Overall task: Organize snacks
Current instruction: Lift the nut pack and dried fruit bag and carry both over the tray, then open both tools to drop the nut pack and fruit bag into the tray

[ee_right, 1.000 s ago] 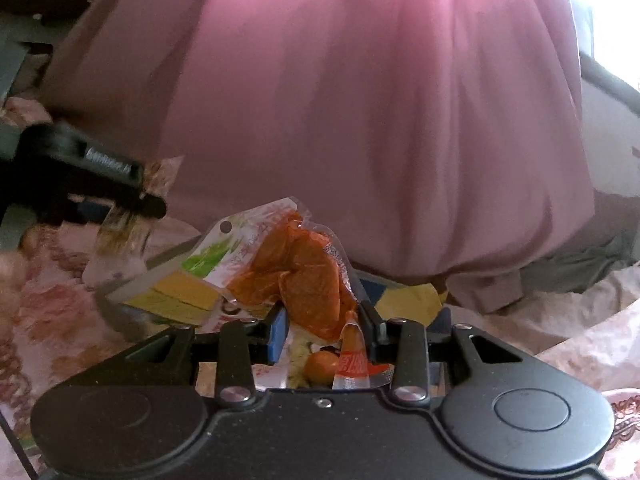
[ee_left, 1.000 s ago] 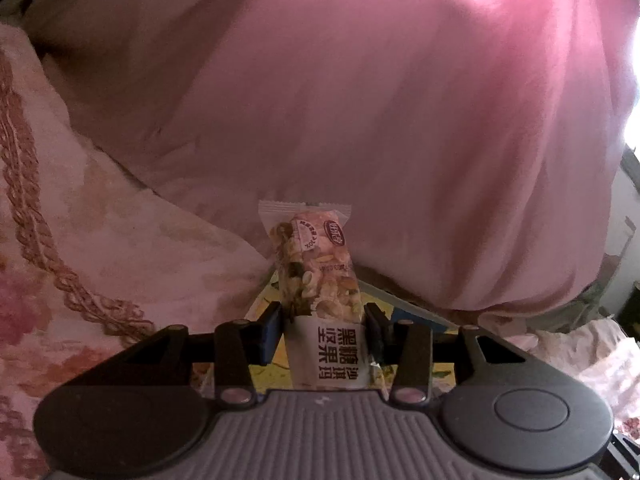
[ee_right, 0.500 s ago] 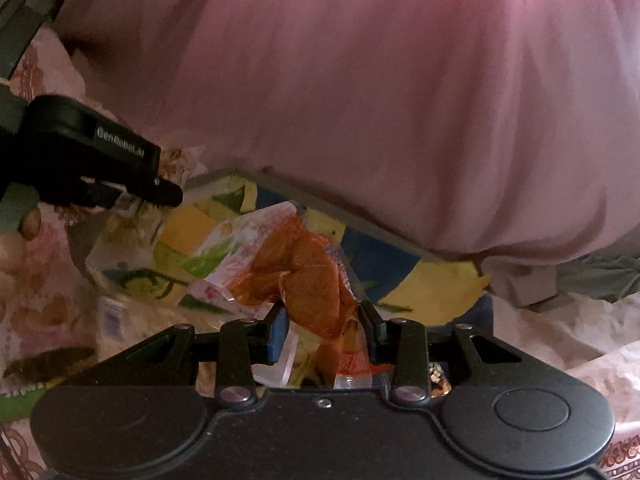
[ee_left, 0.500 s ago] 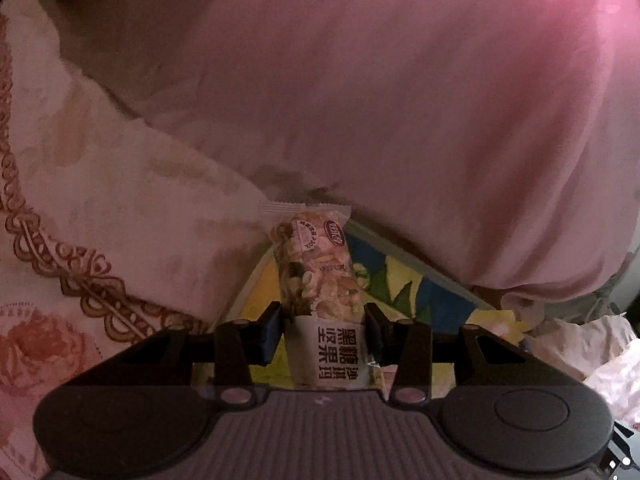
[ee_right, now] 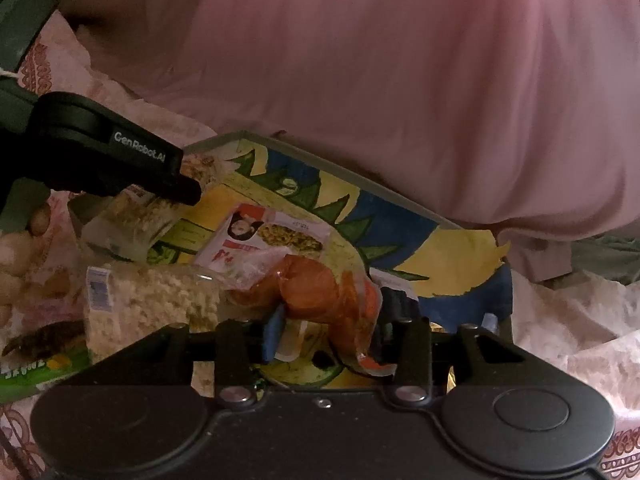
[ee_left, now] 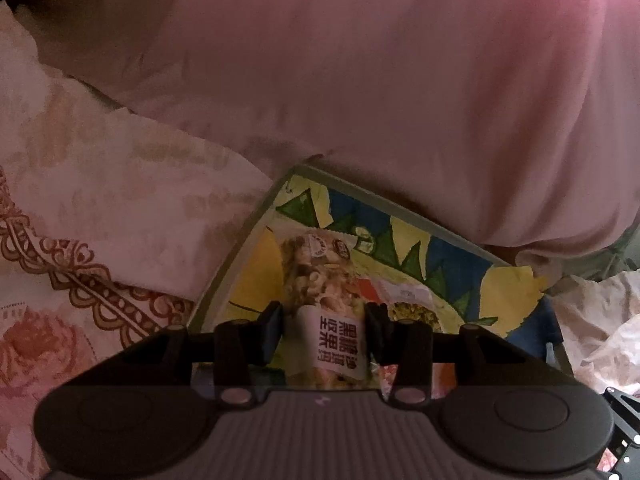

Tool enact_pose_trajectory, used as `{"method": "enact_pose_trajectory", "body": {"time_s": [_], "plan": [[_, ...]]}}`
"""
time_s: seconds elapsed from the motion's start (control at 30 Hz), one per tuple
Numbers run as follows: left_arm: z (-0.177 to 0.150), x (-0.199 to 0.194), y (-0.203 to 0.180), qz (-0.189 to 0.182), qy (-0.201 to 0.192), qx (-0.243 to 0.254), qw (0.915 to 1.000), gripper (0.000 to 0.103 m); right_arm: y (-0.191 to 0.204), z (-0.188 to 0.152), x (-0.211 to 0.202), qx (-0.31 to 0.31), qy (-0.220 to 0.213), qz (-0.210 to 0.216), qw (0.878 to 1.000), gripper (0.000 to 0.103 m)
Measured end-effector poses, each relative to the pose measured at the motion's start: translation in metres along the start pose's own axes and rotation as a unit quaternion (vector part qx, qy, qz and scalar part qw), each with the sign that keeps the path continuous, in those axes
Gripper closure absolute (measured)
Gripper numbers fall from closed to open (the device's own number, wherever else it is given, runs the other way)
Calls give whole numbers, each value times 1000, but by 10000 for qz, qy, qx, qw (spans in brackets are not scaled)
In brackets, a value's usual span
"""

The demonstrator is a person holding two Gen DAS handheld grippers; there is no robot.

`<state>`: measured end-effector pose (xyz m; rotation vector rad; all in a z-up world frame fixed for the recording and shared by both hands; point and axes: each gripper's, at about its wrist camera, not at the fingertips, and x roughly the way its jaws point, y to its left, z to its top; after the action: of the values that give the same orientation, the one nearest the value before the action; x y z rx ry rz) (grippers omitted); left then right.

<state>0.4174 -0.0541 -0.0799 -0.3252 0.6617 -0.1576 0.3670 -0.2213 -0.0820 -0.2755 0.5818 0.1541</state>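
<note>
- Left gripper (ee_left: 323, 316): nut bar (ee_left: 320, 300) between the fingers, pads touching it, over the patterned tray (ee_left: 460, 268).
- Right gripper (ee_right: 328, 322): fingers opening around the orange snack bag (ee_right: 320, 292).
- Right view alone shows other packets in the tray.

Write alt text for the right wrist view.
The right gripper, jaws opening, has an orange snack packet between its fingers above a colourful tray already holding other packets. At left, the left gripper lowers a nut bar toward the tray; pink fabric fills the background.
</note>
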Motion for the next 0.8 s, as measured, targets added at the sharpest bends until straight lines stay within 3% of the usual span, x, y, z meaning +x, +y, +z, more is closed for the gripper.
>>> {"method": "enact_pose_trajectory", "body": {"time_s": [0.13, 0.37, 0.8], "plan": [[-2, 3, -2, 28, 68, 62, 10000, 52, 0, -1, -4, 33, 40, 47, 10000, 54], [-1, -16, -10, 80, -115, 134, 9998, 29, -6, 1, -20, 154, -40, -44, 9999, 37], [-2, -100, -32, 297, -832, 554, 9946, 1, -42, 9, -107, 1340, -954, -129, 9863, 2]]}}
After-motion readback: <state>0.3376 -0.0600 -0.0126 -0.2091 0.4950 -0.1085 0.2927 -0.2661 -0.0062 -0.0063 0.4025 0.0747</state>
